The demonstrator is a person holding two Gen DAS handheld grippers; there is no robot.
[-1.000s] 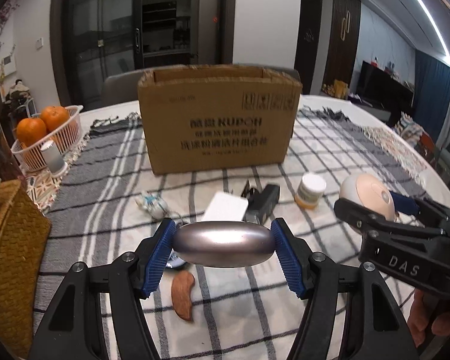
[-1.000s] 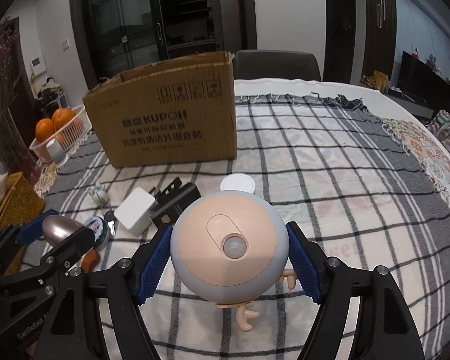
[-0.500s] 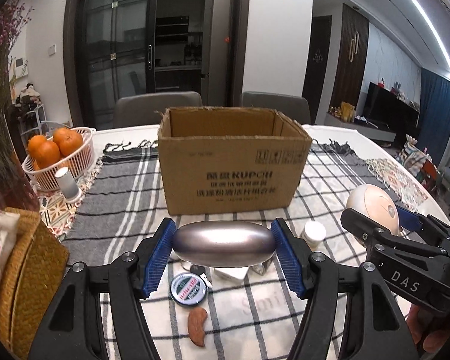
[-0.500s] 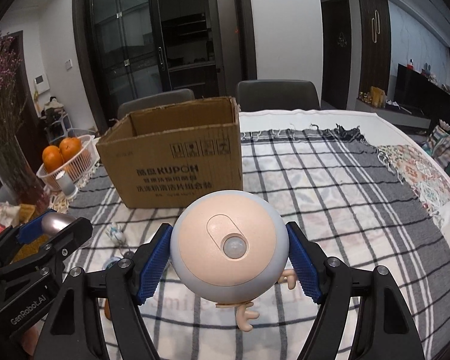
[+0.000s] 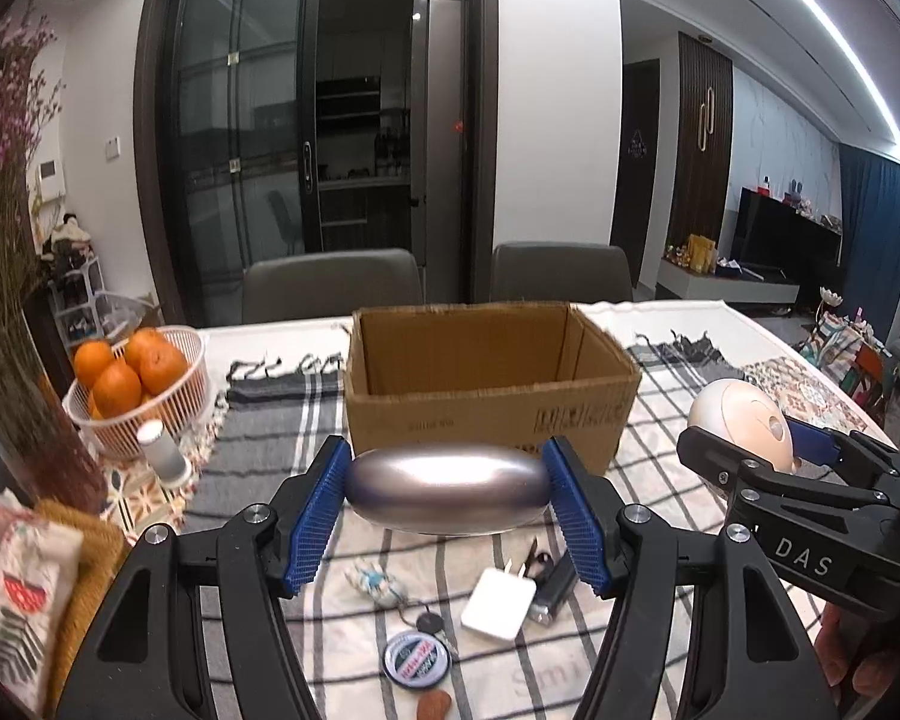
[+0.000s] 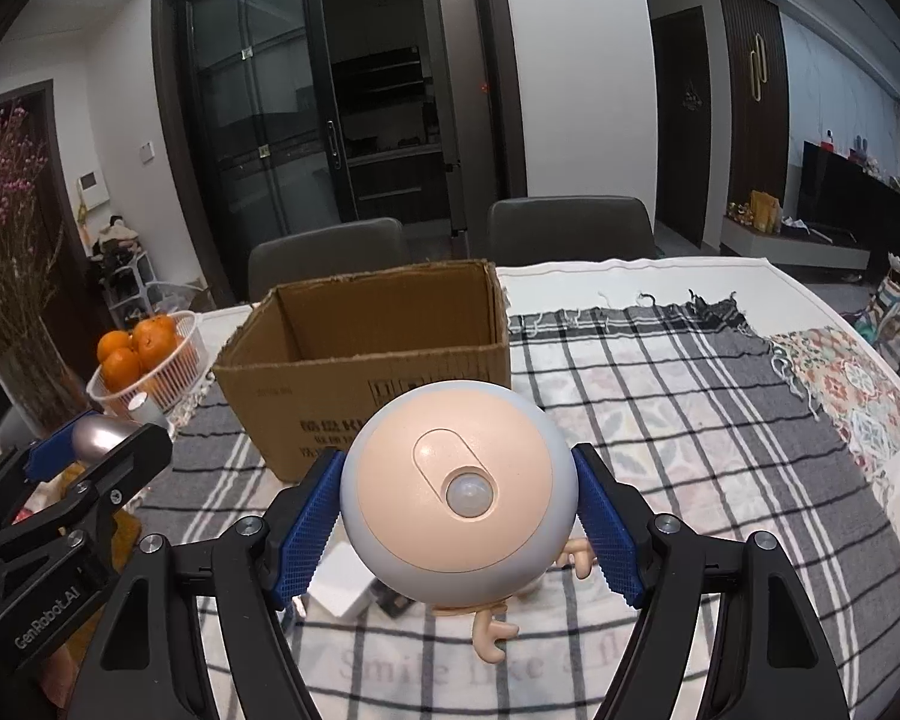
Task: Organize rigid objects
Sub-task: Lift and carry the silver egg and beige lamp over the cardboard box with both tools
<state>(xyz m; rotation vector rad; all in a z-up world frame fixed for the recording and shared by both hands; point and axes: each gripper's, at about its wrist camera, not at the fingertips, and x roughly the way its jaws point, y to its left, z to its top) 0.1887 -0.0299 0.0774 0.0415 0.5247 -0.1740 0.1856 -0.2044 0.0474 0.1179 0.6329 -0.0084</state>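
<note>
**Cargo lifted, box not yet filled**

Left wrist view: the left gripper point(image 5: 450, 504) held one silver oval case point(image 5: 447, 491) clamped end to end between its blue pads, raised above the desk point(image 5: 678, 324) in front of the single cardboard box point(image 5: 486, 384) at 12 o'clock. The box looked empty as far as its visible inner walls showed. On the cloth at 6 o'clock lay one white charger point(image 5: 499, 605), one dark adapter point(image 5: 553, 591), one round tin point(image 5: 415, 657), one small wrapped trinket point(image 5: 375, 582) and one brown piece point(image 5: 433, 705). At 3 o'clock the right gripper point(image 5: 777, 450) carried its load.

Right wrist view: the right gripper point(image 6: 457, 516) was closed on one round sensor light point(image 6: 456, 495), also in the air short of the box point(image 6: 366, 360) at 11 o'clock. At 9 o'clock the left gripper point(image 6: 90, 441) showed with its case.

Judged from this, two items were in transit, none deposited, and at least five were left on the desk.
</note>
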